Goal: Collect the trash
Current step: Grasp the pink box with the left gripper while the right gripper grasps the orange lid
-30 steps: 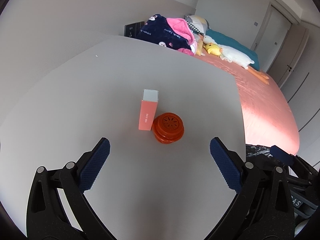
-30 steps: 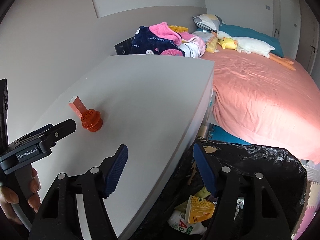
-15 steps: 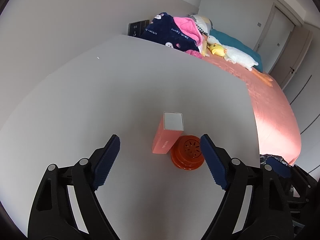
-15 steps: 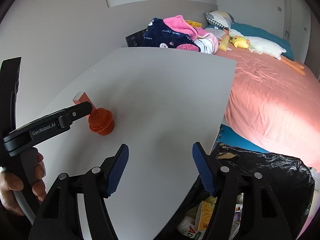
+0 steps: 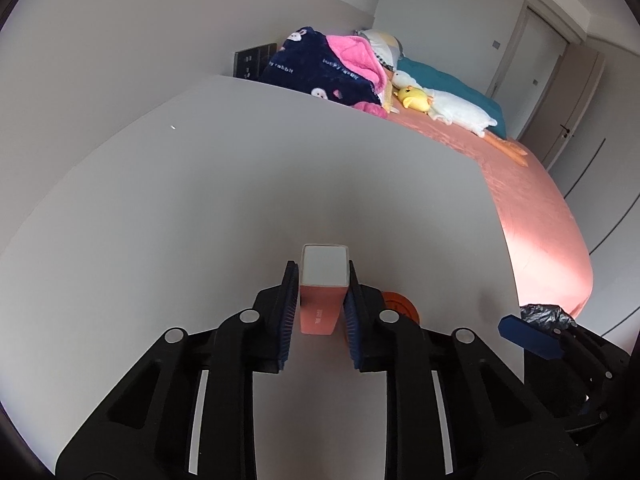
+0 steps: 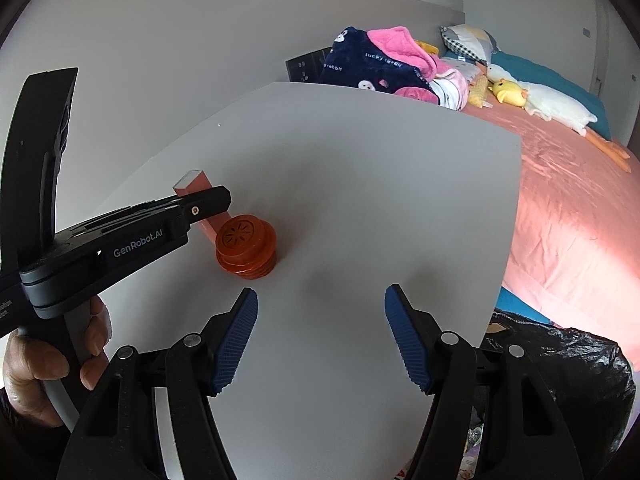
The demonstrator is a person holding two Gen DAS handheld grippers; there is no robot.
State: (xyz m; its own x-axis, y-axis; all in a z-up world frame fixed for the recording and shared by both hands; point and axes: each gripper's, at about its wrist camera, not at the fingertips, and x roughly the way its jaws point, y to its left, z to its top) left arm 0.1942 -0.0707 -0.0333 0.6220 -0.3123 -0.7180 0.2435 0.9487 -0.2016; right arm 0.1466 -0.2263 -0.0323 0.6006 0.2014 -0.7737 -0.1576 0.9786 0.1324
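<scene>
Left wrist view first: the left gripper (image 5: 321,312) is pinched onto a small pink box (image 5: 322,294), blue pads (image 5: 289,312) pressed flat against both long sides, the box's white end poking out past the fingertips. It's gripped lying down on the white table (image 5: 200,208), so this looks like the grab step for one piece of trash, with nothing lifted yet as far as can be judged. Just right of it, an orange cap-like lid (image 5: 400,306) is mostly blocked by the right finger.

From the right wrist view, the right gripper (image 6: 320,334) is spread wide and holds nothing, hovering over bare table near the edge. The lid (image 6: 246,246) is seen properly here, ribbed and sitting touching or just beside the box (image 6: 196,184), with the left gripper (image 6: 200,204) reaching in over it.

Next move, probably: the box gets lifted straight up so the lid isn't dragged along, then carried right, past the table edge, to the black trash bag (image 6: 560,360). The lid could be taken by the free right gripper.

Hard to tell stuff:
- whether the box and lid actually touch can't be confirmed
- the bag's opening is cut off at the frame bottom; only a few wrappers are glimpsed inside
- the print on the box is too blurred to read
- the bed (image 6: 572,216) behind, with its blankets and plush toys, is irrelevant clutter
</scene>
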